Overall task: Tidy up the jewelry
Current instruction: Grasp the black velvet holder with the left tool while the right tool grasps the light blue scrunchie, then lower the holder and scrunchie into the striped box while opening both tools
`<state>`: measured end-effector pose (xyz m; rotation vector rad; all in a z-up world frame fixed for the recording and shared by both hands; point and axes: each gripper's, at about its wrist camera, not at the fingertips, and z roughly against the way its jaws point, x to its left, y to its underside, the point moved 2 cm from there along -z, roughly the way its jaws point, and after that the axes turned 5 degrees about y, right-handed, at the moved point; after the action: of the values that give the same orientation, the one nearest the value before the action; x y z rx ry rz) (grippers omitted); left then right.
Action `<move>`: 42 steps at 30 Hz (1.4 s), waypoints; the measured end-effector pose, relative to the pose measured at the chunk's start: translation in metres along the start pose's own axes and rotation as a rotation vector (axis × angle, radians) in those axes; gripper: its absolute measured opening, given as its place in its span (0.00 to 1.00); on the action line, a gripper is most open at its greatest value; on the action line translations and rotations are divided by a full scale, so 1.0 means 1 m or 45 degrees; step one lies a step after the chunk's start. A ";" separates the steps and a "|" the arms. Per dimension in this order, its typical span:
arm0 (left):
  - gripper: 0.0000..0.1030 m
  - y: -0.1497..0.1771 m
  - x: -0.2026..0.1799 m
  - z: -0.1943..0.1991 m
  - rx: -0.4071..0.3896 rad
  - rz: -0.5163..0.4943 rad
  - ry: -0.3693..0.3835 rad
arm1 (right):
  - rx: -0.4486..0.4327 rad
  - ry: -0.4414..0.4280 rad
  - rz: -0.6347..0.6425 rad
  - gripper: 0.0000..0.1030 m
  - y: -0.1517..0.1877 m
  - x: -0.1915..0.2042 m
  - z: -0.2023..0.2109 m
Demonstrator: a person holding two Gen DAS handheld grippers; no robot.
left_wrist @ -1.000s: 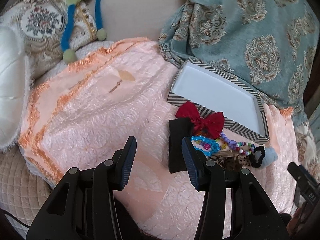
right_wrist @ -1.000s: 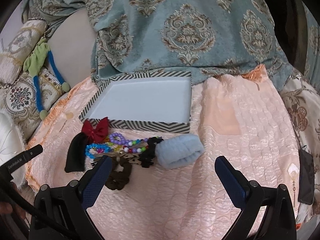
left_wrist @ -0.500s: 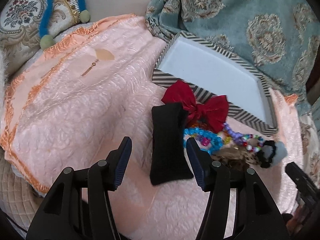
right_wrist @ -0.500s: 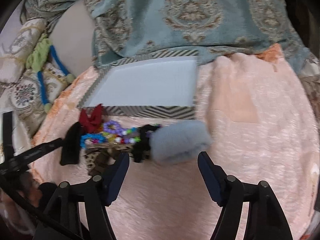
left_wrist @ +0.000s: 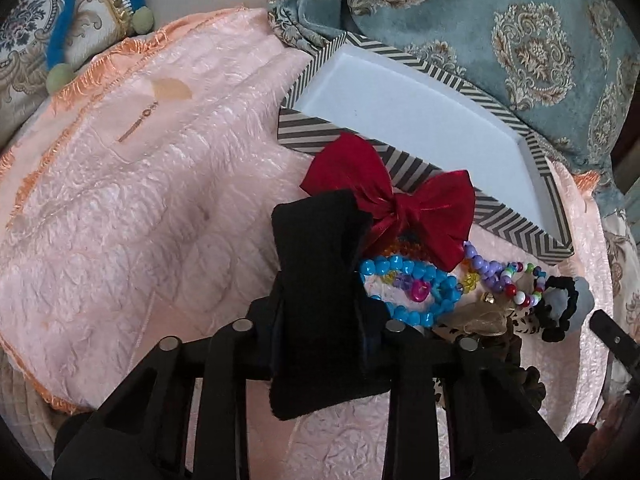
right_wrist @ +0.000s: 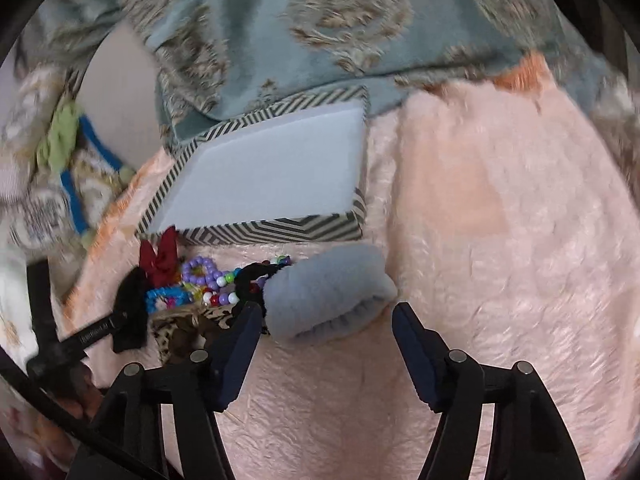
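Observation:
A black fabric band (left_wrist: 316,240) lies at the left end of a heap of hair pieces and bead bracelets on the pink quilted cloth (left_wrist: 160,220). My left gripper (left_wrist: 318,292) has its jaws closing, and its pads pinch the band at its waist. Beside the band are a red bow (left_wrist: 392,204) and a blue bead bracelet (left_wrist: 408,276). My right gripper (right_wrist: 325,314) is open, jaws closing slowly. A grey-blue fluffy scrunchie (right_wrist: 328,292) lies between its fingertips, untouched. A striped box (right_wrist: 280,232) with a white inside stands just behind the heap.
A teal patterned blanket (left_wrist: 500,40) is bunched behind the box. A patterned cushion with a green and blue soft toy (left_wrist: 60,48) lies at the far left. A leopard-print scrunchie (right_wrist: 180,328) and a black scrunchie (left_wrist: 560,312) lie in the heap. The pink cloth extends right (right_wrist: 500,240).
My left gripper has come down over the black band and its jaws have narrowed onto it. My right gripper has dropped towards the grey-blue scrunchie, its jaws narrower than before.

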<state>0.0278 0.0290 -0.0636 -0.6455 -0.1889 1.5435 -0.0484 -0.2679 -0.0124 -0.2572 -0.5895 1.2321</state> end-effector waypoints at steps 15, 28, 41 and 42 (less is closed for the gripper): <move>0.16 0.000 0.008 0.051 -0.074 0.025 0.059 | -0.096 -0.081 -0.001 0.16 0.000 -0.001 0.007; 0.16 -0.028 -0.008 0.083 -0.158 -0.057 0.078 | -0.212 -0.126 0.021 0.16 -0.035 0.011 0.048; 0.16 -0.121 -0.045 -0.002 -0.062 -0.167 0.082 | -0.047 -0.177 0.063 0.16 -0.090 0.046 -0.046; 0.16 -0.126 -0.046 -0.014 -0.042 -0.166 0.081 | -0.024 -0.171 0.058 0.16 -0.090 0.046 -0.056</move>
<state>0.1408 -0.0059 0.0003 -0.6945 -0.2048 1.3951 0.0650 -0.2476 -0.0015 -0.2060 -0.7146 1.2947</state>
